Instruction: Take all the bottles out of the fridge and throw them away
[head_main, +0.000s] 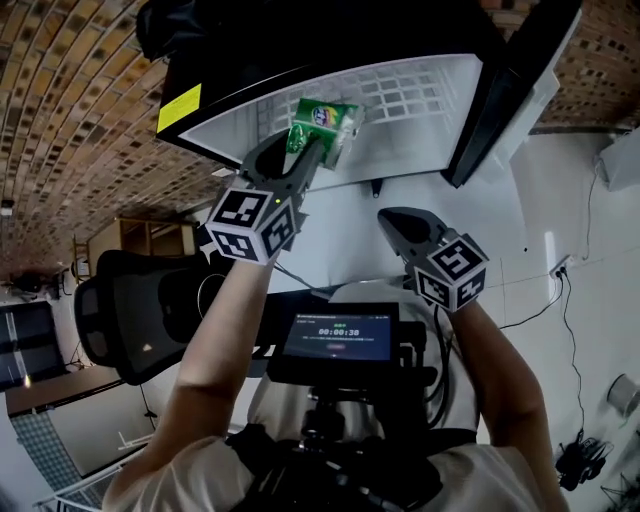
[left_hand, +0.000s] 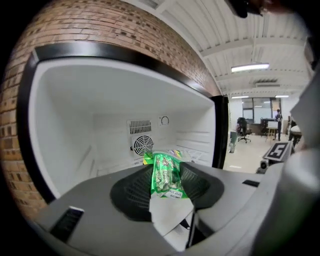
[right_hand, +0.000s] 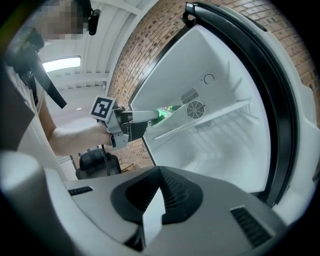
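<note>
Where left tongs clamp, bottle is half-hidden.

Green bottle at open fridge

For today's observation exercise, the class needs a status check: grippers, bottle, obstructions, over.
Left gripper shut on green bottle at fridge mouth. Right gripper shut, empty. Door open, nothing blocking.

The left gripper reaches up, jaws clamped (right gripper closed).
</note>
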